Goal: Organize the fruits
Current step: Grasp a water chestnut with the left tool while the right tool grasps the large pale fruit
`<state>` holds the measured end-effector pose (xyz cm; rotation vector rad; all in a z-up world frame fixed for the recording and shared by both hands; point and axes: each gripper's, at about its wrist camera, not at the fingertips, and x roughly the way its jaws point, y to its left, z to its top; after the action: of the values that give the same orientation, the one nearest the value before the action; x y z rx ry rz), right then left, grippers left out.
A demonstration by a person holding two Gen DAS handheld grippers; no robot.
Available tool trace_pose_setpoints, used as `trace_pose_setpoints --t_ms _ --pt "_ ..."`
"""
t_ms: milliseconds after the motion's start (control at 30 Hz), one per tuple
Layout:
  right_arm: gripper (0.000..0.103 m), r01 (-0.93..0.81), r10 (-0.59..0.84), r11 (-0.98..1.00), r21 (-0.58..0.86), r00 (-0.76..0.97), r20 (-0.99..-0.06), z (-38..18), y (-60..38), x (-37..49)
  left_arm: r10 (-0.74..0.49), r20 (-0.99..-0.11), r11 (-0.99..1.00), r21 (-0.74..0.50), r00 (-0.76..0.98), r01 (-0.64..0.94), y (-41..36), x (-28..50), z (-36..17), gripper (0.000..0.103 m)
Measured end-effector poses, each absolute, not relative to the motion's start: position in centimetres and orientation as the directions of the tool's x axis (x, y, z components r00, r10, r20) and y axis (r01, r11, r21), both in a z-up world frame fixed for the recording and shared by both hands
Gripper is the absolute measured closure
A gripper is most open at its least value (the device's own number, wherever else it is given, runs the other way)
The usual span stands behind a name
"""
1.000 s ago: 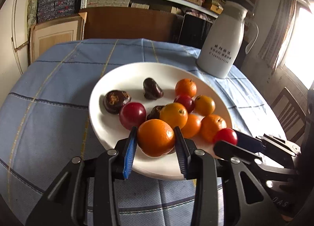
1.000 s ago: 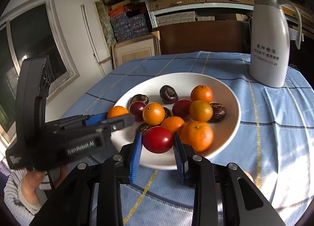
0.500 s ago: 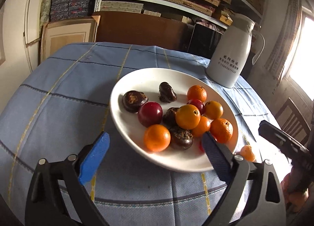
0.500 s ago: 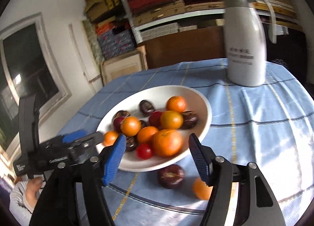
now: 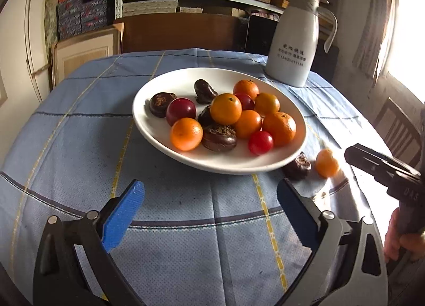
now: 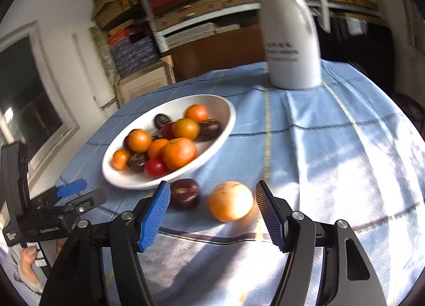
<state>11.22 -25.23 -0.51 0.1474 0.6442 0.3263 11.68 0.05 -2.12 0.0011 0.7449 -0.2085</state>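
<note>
Now that both grippers have let their fruit go into the shallow white plate (image 5: 297, 157), the left gripper (image 5: 209, 215) gapes empty, widening, while the right gripper (image 6: 215, 213), half-open, frames a loose orange tangerine (image 6: 229, 201) beside a dark purple fruit (image 6: 184, 193) on the blue cloth (image 5: 79, 146) — the strays left to collect.

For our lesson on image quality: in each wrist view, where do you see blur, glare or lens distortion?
Right wrist view: motion blur smears the jug and the plate; sun glare washes out the orange on the cloth. Left wrist view: sharp, window overexposed, fisheye curves the table edge.
</note>
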Motion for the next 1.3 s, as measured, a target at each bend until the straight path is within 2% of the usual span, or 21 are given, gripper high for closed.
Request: trace_pose_setpoints --t_ms 167,400,600,667,733,767,1000,1067,1133,1300 --pt "0.036 -0.391 0.378 0.912 0.124 0.685 -0.622 -0.8 -20.5 11.5 -0.165 -0.672 0.986 -0.086 0.722 0.145 1.1 11.2 -2.0 0.005" --pt "0.038 -0.377 0.336 0.921 0.099 0.64 -0.691 -1.8 -19.0 14.4 -0.202 -0.688 0.975 -0.205 0.697 0.081 3.6 12.0 -2.4 0.005" --pt "0.04 -0.359 0.312 0.928 0.096 0.611 -0.728 -2.7 -18.6 16.1 -0.201 -0.696 0.978 -0.183 0.689 0.101 2.8 12.1 -2.4 0.005" --pt "0.045 -0.35 0.285 0.934 0.068 0.618 -0.733 -2.8 -18.4 16.1 -0.195 -0.702 0.98 -0.166 0.685 0.109 2.4 12.1 -2.5 0.005" --pt "0.06 -0.332 0.262 0.942 0.053 0.624 -0.736 -2.9 -18.7 16.0 -0.188 -0.71 0.982 -0.153 0.678 0.112 2.1 12.3 -2.7 0.005" --pt "0.062 -0.329 0.268 0.942 0.064 0.624 -0.734 -2.9 -19.0 15.9 -0.185 -0.713 0.982 -0.148 0.676 0.113 2.1 12.3 -2.8 0.005" --pt "0.062 -0.501 0.419 0.856 0.124 0.534 -0.734 -2.9 -15.9 12.4 -0.184 -0.709 0.982 -0.161 0.681 0.098 2.6 12.3 -2.7 0.005" --pt "0.058 -0.566 0.465 0.812 0.141 0.483 -0.742 -2.9 -15.1 11.5 -0.187 -0.707 0.981 -0.168 0.682 0.095 2.8 12.2 -2.7 0.005" --pt "0.051 -0.543 0.438 0.833 0.109 0.527 -0.728 -2.5 -15.8 11.1 -0.194 -0.704 0.98 -0.175 0.683 0.098 2.8 12.2 -2.6 0.005" --pt "0.05 -0.413 0.408 0.899 0.149 0.66 -0.63 -0.4 -21.3 9.7 -0.223 -0.691 0.975 -0.148 0.687 0.168 1.1 11.6 -2.4 0.005"
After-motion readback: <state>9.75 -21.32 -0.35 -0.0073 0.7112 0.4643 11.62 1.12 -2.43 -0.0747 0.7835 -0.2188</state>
